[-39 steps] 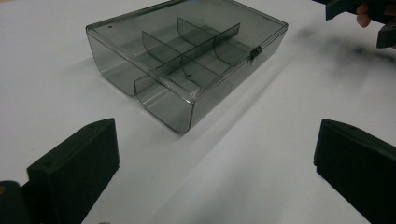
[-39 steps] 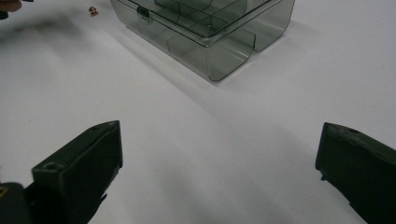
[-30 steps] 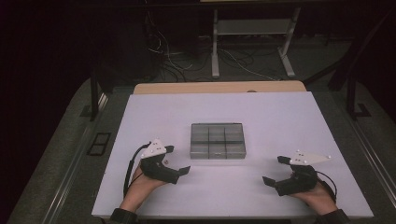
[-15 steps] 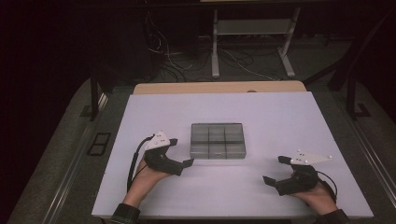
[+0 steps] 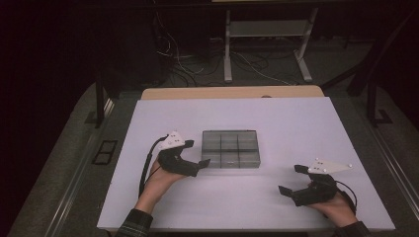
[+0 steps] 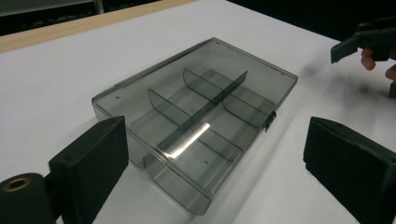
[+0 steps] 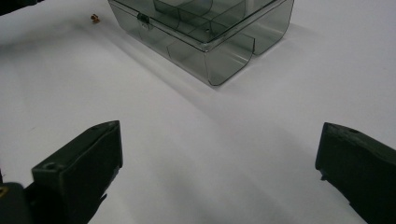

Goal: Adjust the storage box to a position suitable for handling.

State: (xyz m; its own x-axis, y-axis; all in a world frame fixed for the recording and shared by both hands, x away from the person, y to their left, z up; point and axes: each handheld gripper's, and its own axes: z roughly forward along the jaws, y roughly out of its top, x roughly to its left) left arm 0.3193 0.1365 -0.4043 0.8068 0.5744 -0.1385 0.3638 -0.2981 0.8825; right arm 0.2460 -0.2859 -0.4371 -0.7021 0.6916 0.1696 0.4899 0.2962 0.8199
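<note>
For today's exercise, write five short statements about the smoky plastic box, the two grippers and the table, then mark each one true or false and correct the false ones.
1. The compartment box has its lid closed. True.
2. The left gripper holds the box off the table. False: its jaws stand open beside the box, which rests on the white table.
3. The right gripper is open and apart from the box. True.
4. The box is full of screws. False: its compartments look empty.
5. The box has a latch on one long side. True.
</note>
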